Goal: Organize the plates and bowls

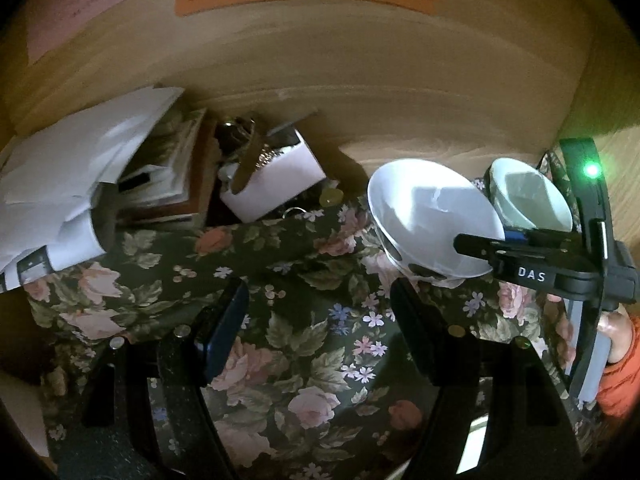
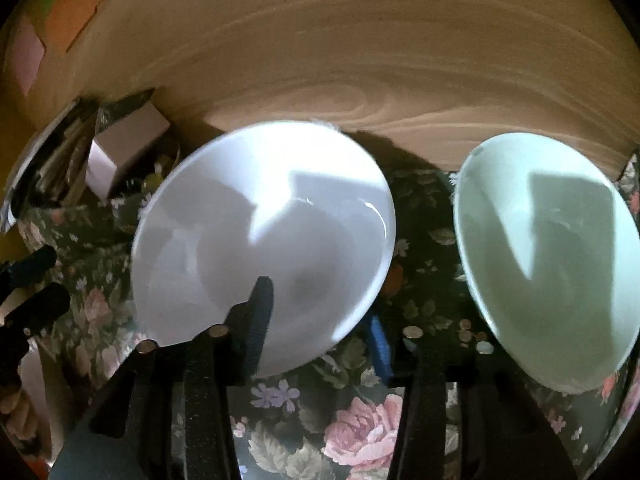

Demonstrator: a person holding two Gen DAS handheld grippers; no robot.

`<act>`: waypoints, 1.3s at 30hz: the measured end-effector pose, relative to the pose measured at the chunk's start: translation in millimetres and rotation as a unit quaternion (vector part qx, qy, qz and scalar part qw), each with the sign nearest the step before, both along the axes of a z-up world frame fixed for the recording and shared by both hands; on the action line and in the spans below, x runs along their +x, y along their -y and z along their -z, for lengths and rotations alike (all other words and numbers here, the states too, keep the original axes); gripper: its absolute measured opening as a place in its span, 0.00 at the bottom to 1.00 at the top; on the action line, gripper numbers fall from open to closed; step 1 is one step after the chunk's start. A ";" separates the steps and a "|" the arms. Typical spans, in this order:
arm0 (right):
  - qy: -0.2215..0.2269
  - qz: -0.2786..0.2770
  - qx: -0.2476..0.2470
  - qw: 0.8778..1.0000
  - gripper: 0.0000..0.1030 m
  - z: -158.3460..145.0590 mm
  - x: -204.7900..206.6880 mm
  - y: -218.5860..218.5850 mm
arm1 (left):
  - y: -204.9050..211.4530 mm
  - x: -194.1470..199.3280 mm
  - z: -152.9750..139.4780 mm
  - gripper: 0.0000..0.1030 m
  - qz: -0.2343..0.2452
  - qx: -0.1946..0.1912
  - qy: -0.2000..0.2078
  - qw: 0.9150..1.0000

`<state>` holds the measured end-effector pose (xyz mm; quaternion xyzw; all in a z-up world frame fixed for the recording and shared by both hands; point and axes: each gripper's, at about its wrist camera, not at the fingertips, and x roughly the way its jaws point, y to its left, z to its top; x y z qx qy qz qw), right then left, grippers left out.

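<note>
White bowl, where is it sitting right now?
The white bowl is left of the pale green bowl over the floral cloth, near the wooden wall. The right tool straddles its near rim, one finger inside.

The left gripper (image 1: 320,320) hangs with jaws spread wide, nothing between them; the right gripper (image 2: 320,312) has its jaws set astride a rim. A hand (image 1: 616,336) holds its handle.

Two bowls are set side by side on the worktop (image 2: 352,436): the white bowl (image 2: 264,248) at 10 o'clock, the green bowl (image 2: 548,264) at 2 o'clock. A box (image 1: 276,176) and papers (image 1: 76,172) are found at 9 o'clock, against the wall (image 2: 360,80).
</note>
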<state>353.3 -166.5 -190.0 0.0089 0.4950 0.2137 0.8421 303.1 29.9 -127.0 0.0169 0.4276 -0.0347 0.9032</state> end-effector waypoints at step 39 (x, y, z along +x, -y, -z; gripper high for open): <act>-0.004 -0.046 0.032 0.998 0.24 -9.4 -63.3 -3.0 | 38.3 19.9 58.5 0.18 0.050 0.005 -0.127 0.991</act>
